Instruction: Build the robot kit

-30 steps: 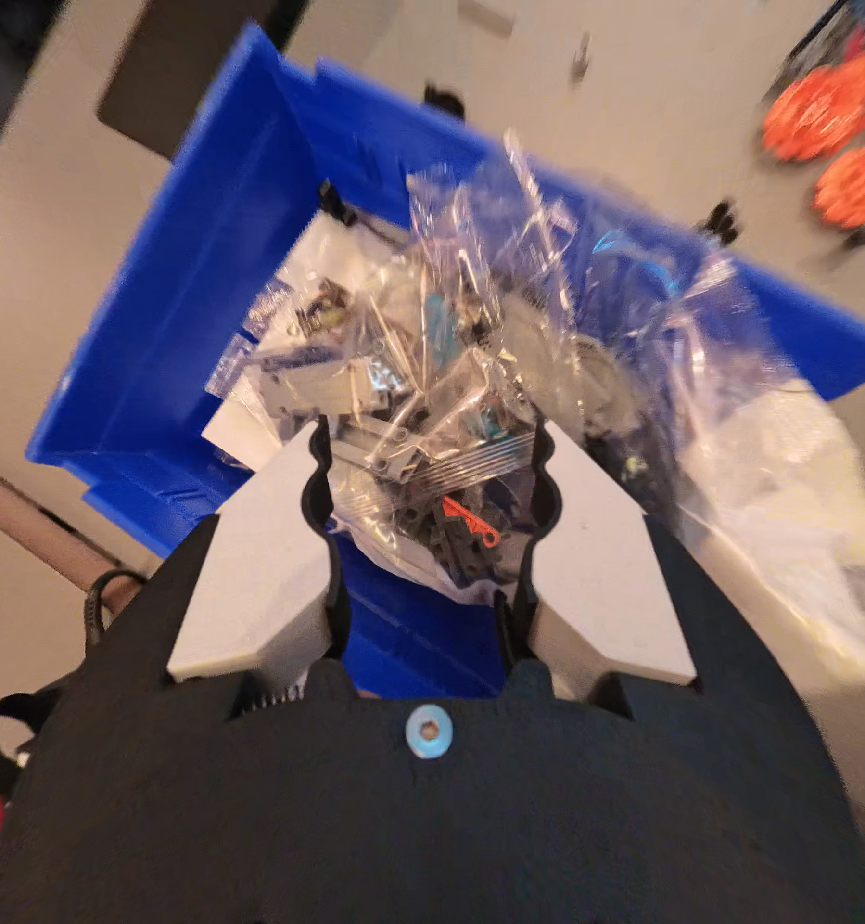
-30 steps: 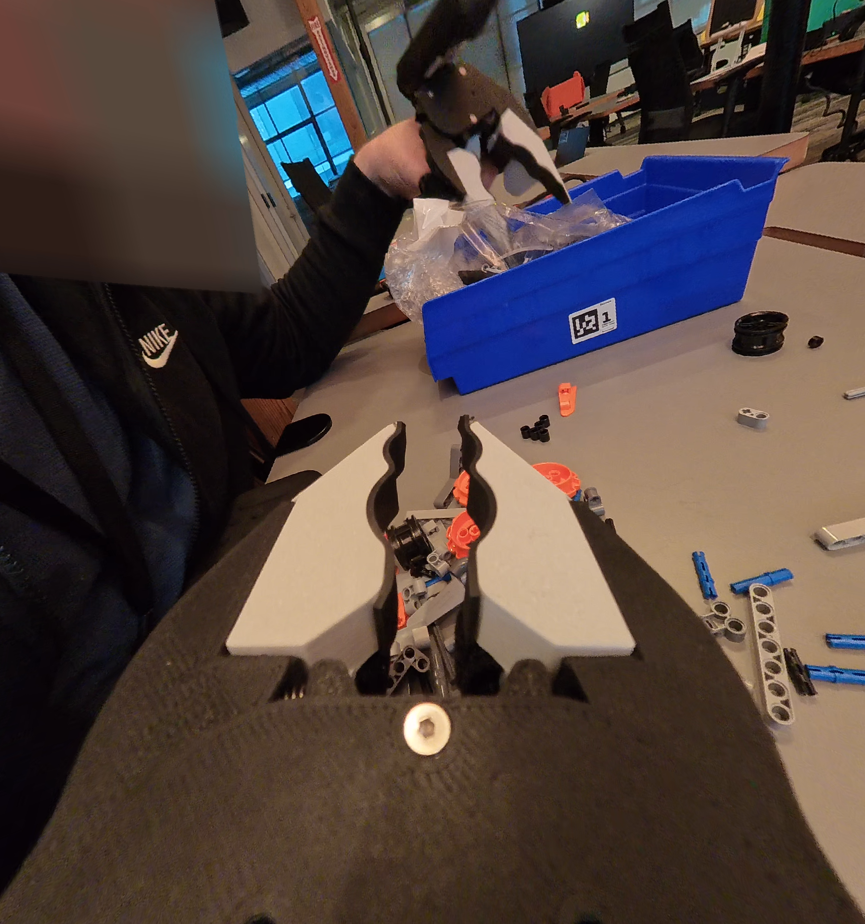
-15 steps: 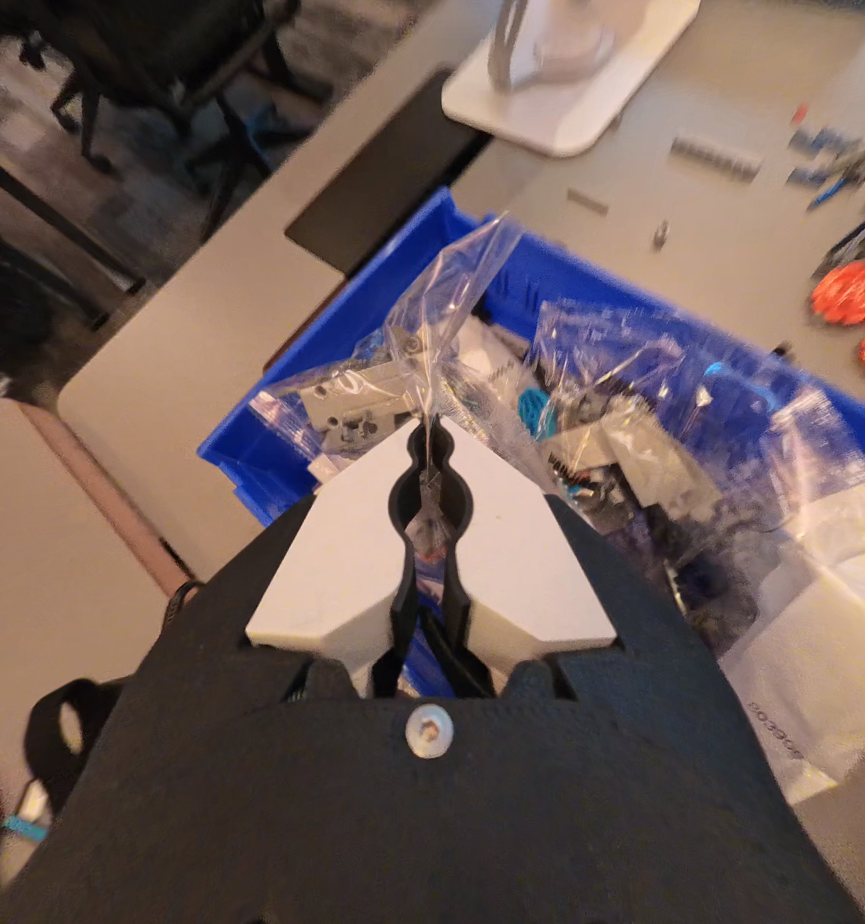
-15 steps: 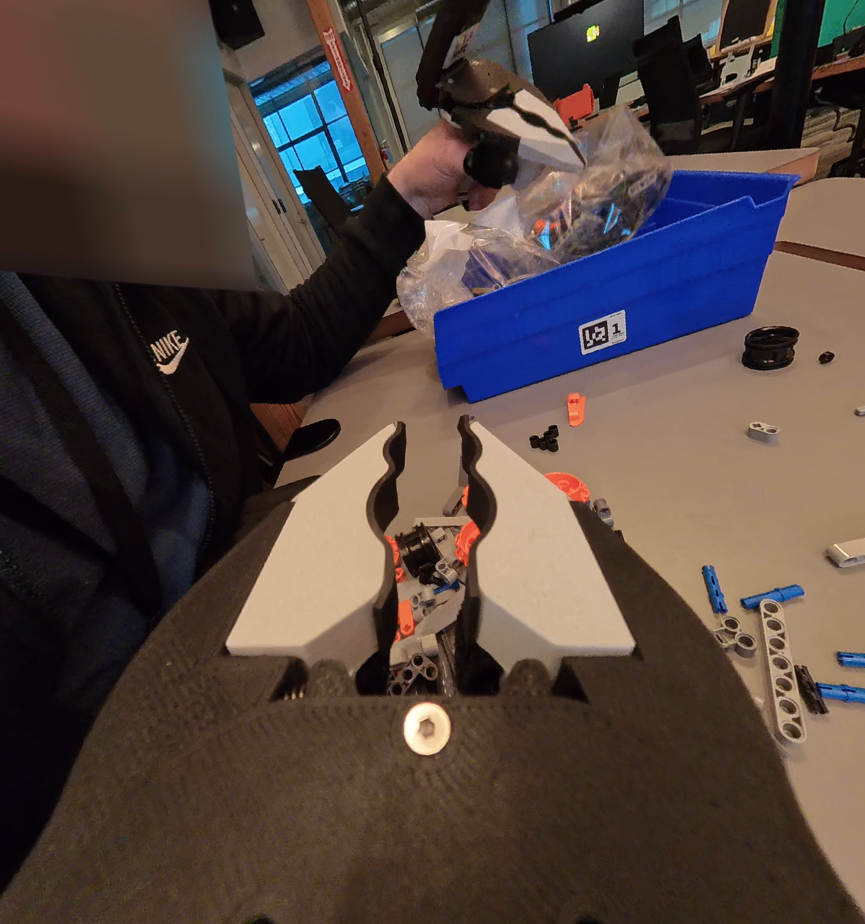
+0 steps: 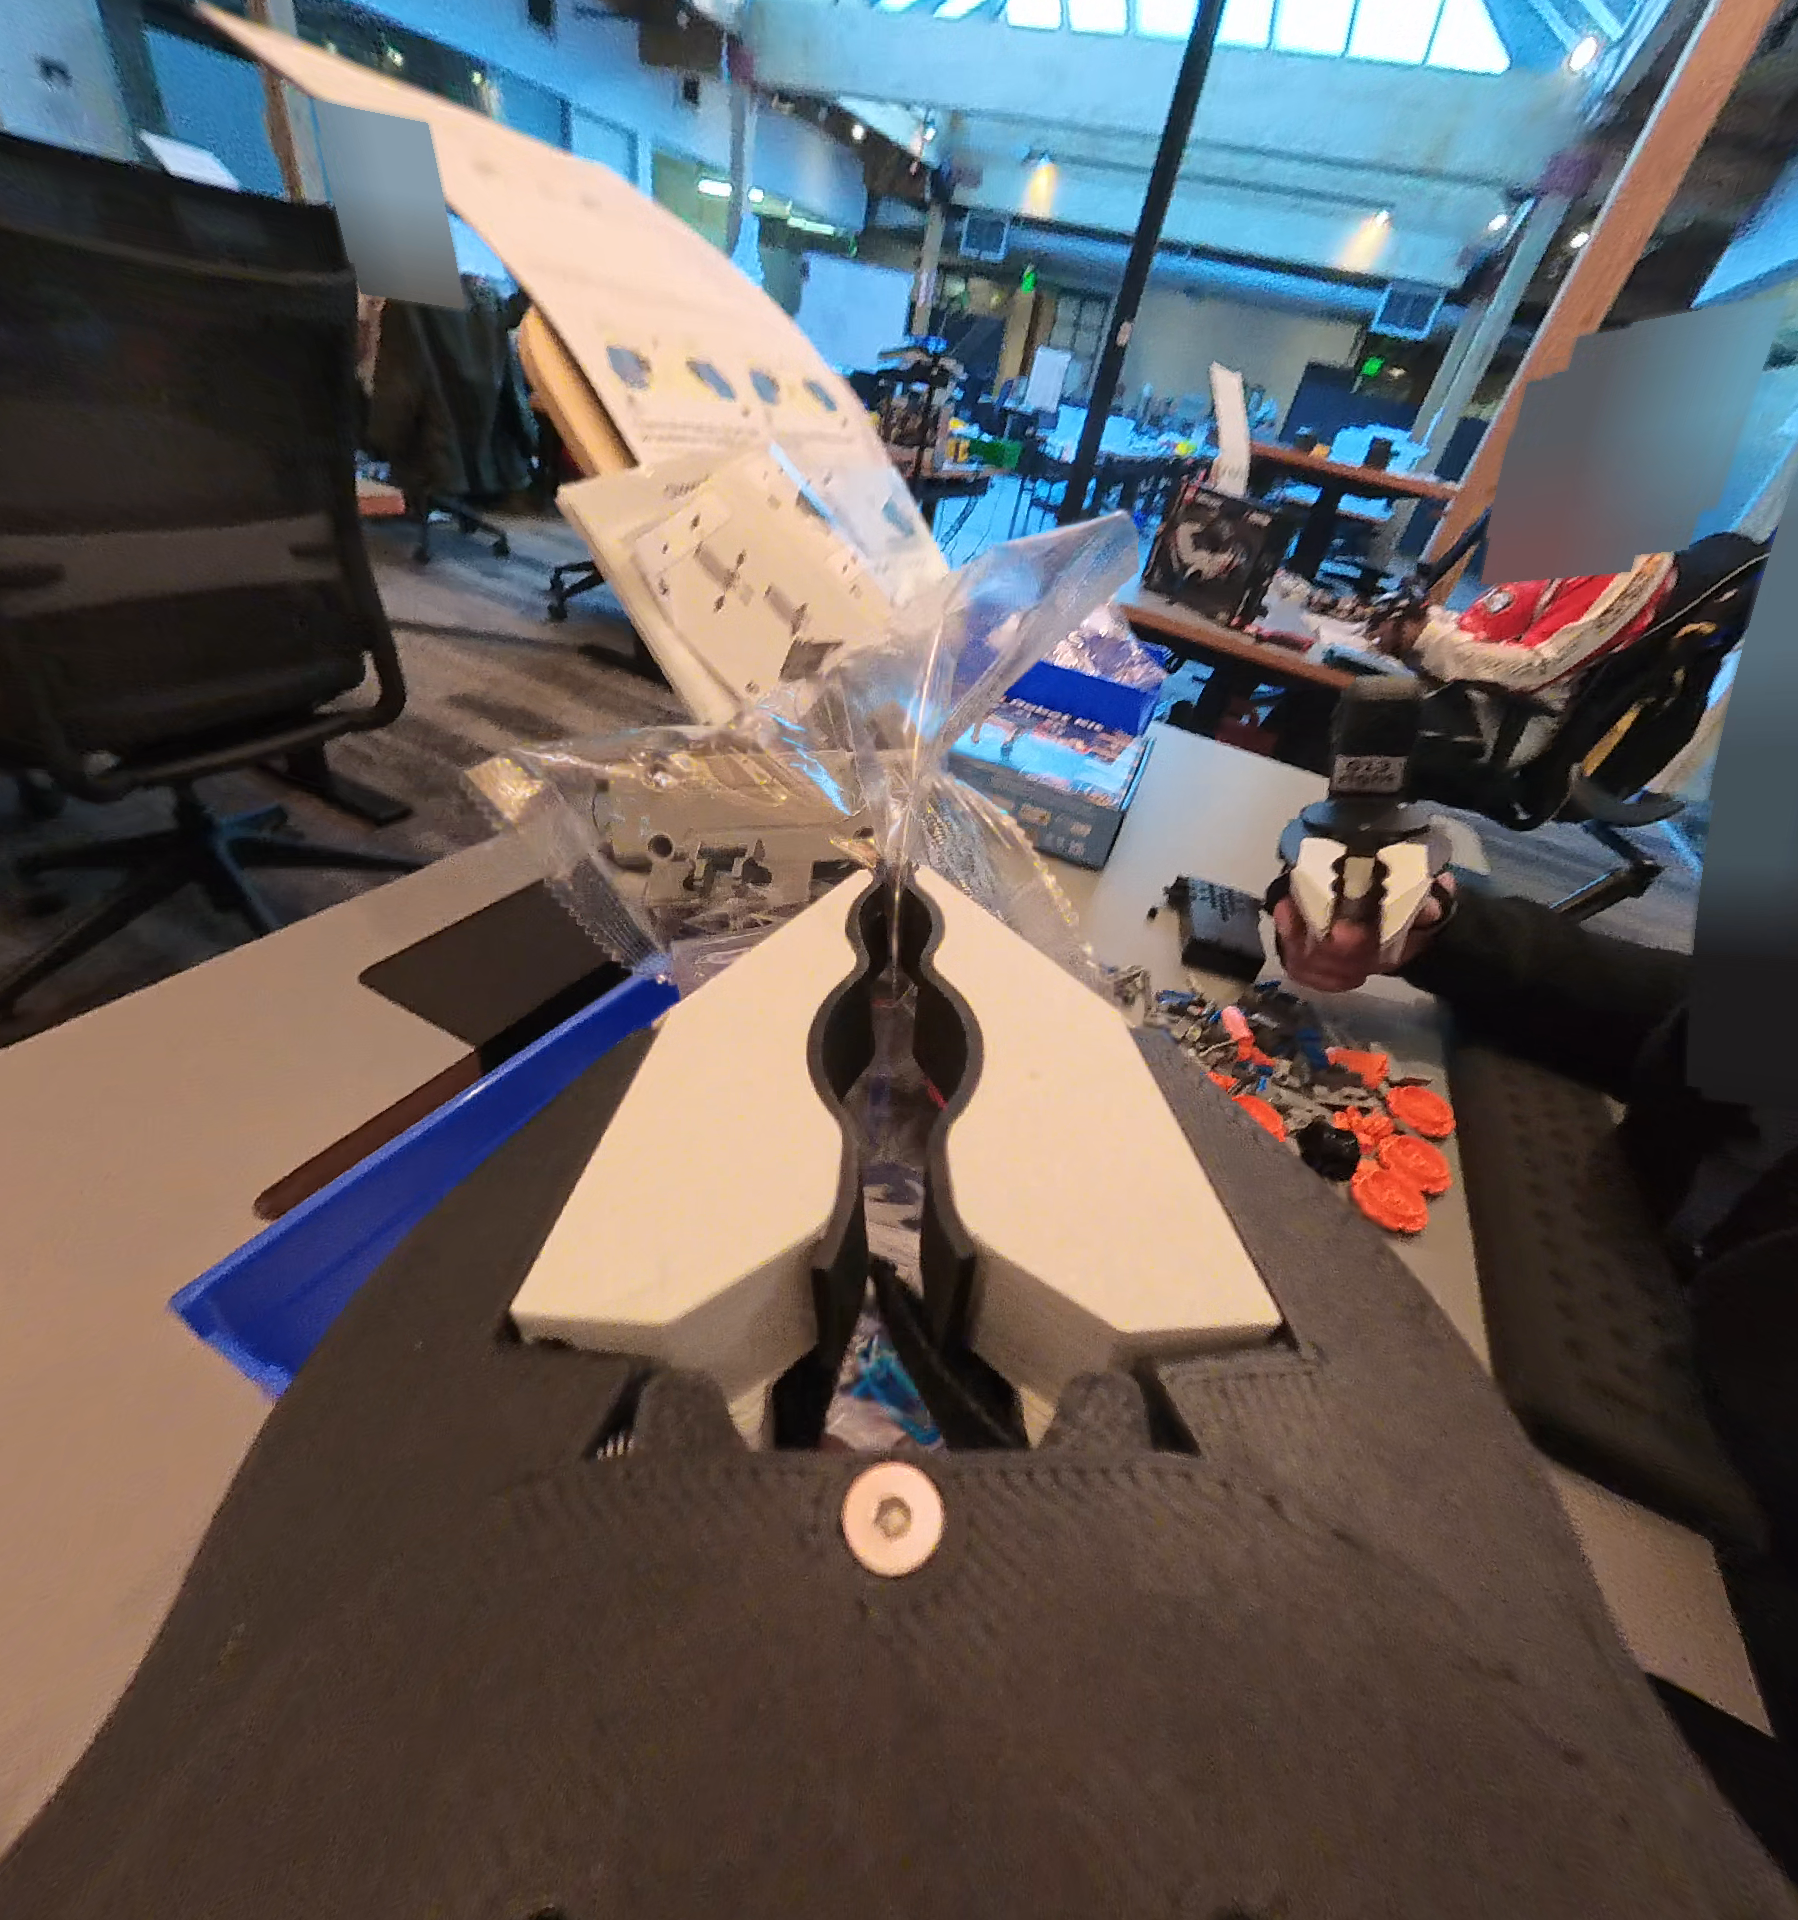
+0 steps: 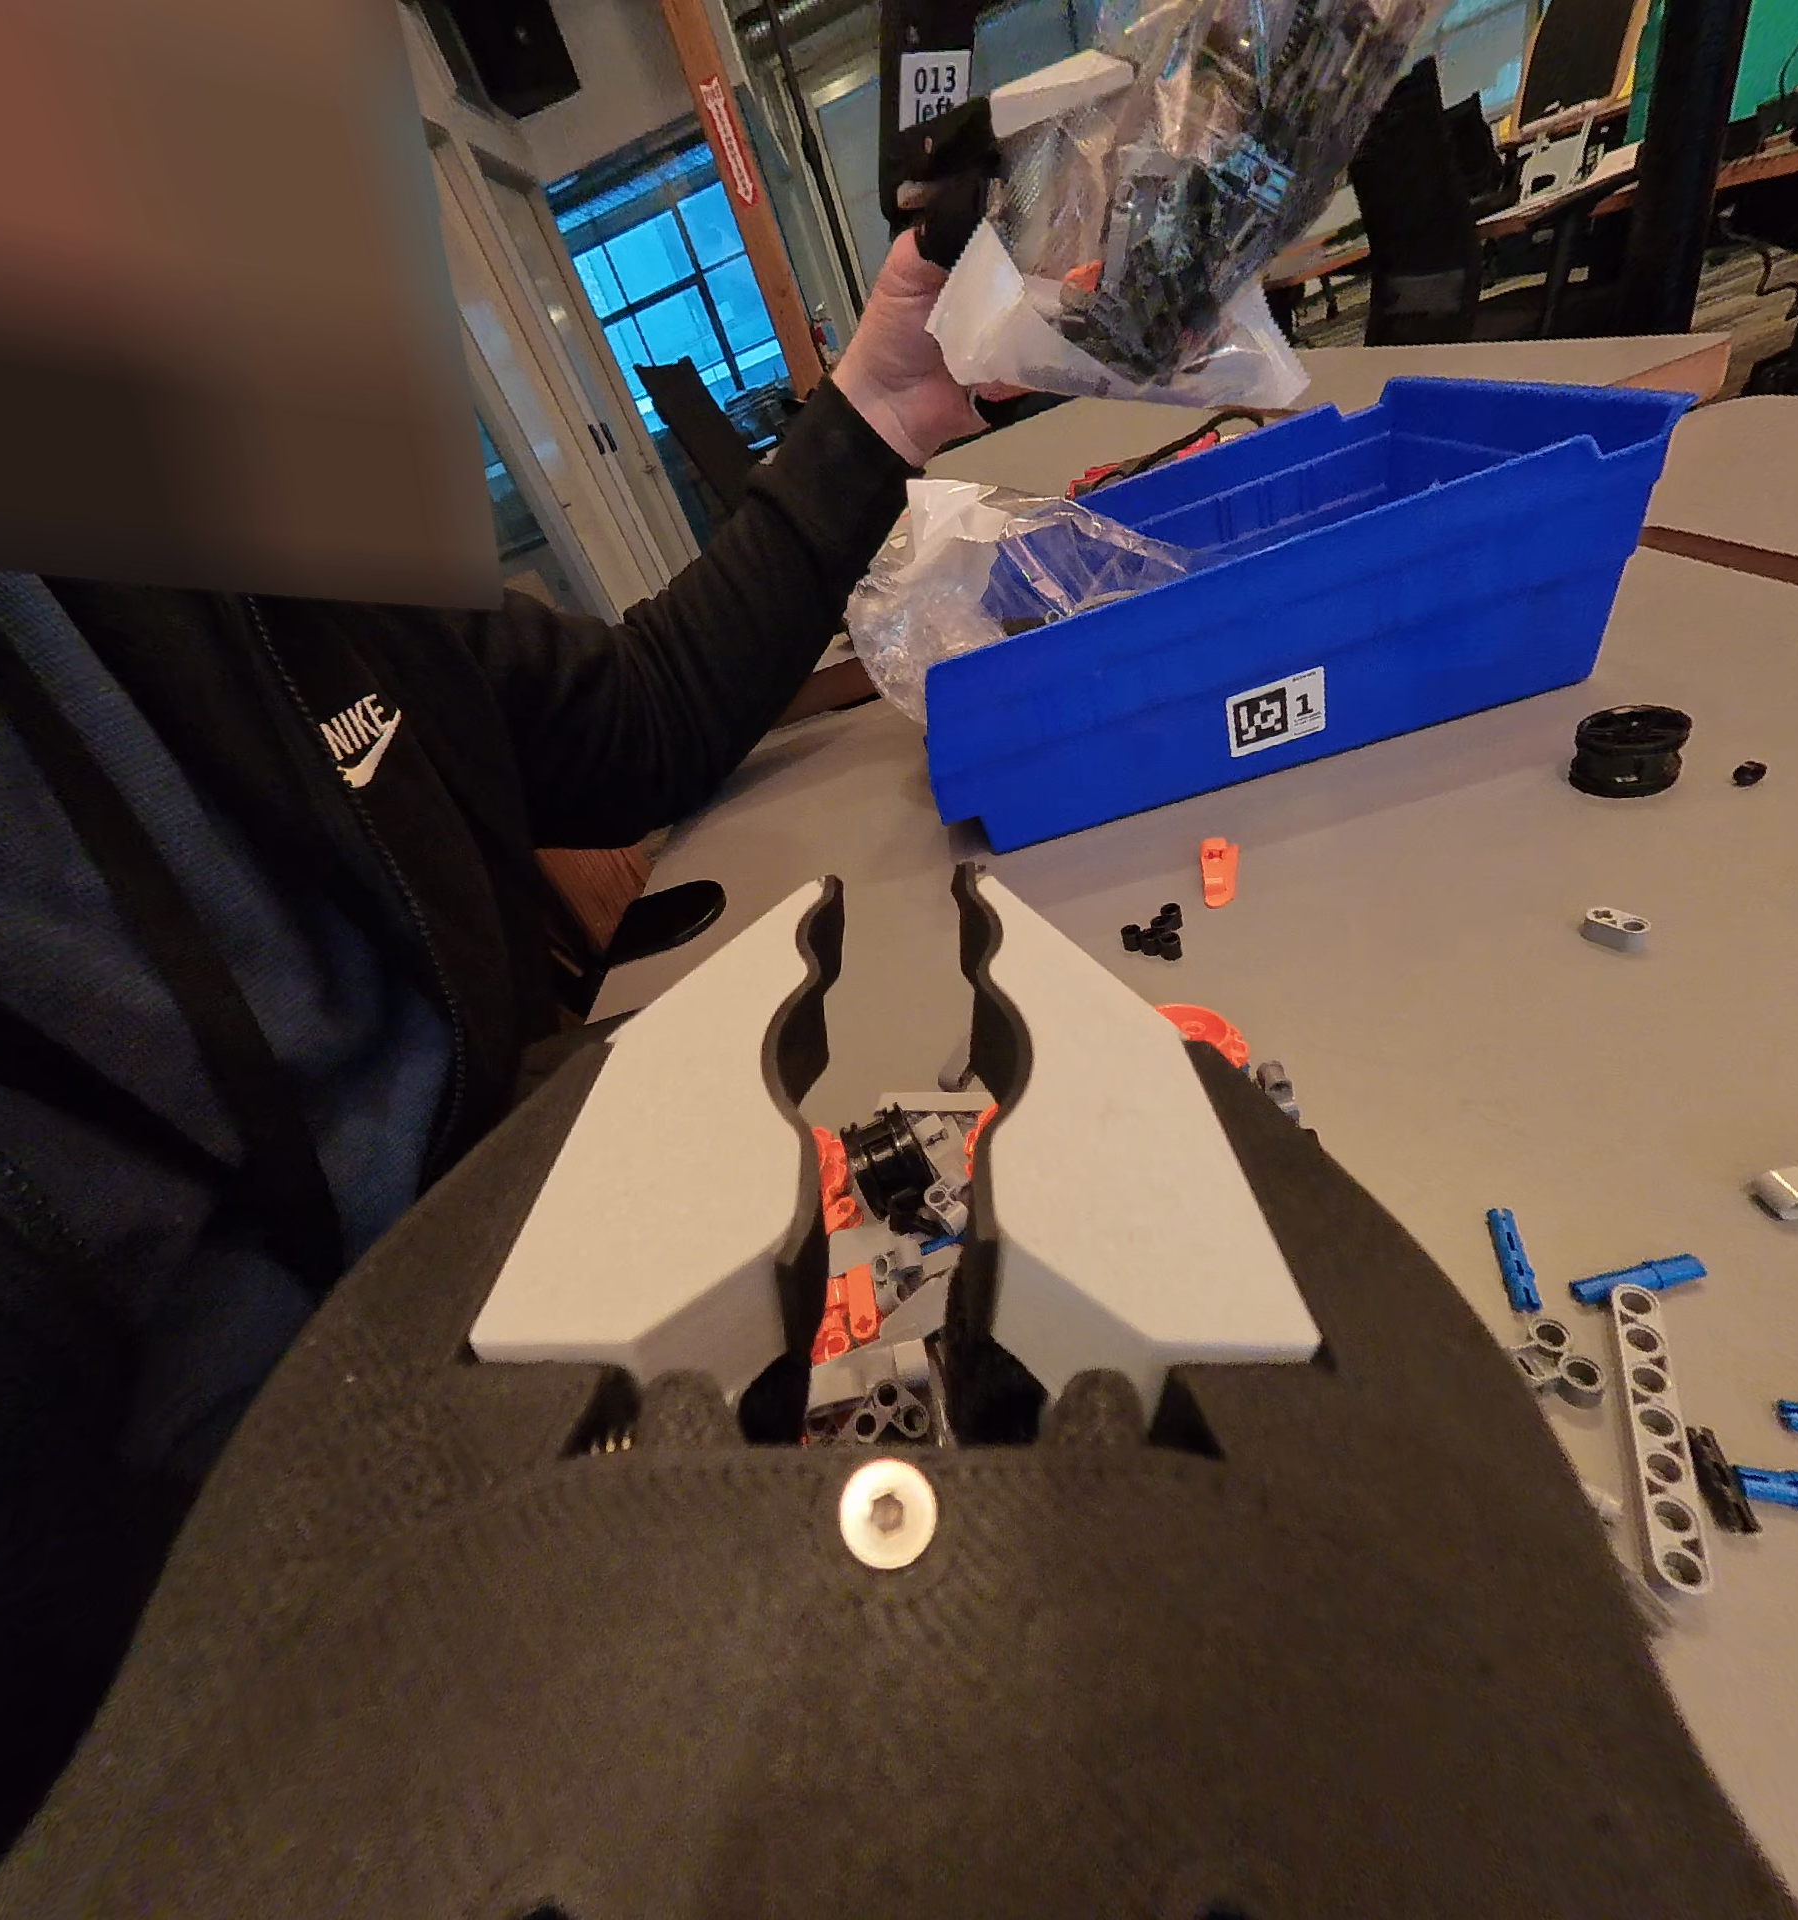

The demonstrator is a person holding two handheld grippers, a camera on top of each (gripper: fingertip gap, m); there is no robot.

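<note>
My left gripper (image 5: 893, 883) is shut on the top of a clear plastic bag of small building parts (image 5: 770, 800). In the right wrist view the bag (image 6: 1144, 208) hangs high in the air above the blue bin (image 6: 1290, 623). A second clear bag (image 6: 978, 582) lies in the near end of the bin. My right gripper (image 6: 900, 894) is open and empty, low over a pile of orange, black and grey parts (image 6: 884, 1174) on the grey table. It also shows in the left wrist view (image 5: 1352, 883), held in a hand.
Loose blue pins and a grey beam (image 6: 1659, 1434) lie at the right, a black wheel (image 6: 1630, 750) beside the bin, an orange piece (image 6: 1219, 871) in front of it. Orange discs (image 5: 1394, 1153) lie on the table. A booklet (image 5: 729, 520) stands behind the bag. A person sits at the left. The tips of one gripper are about 35 cm away from the tips of the other. From the right gripper's tips to the grey beam (image 6: 1659, 1434) is close to 15 cm.
My left gripper closed on the bag in the bin, then lifted it well above the bin and tilted up. My right gripper has barely moved.
</note>
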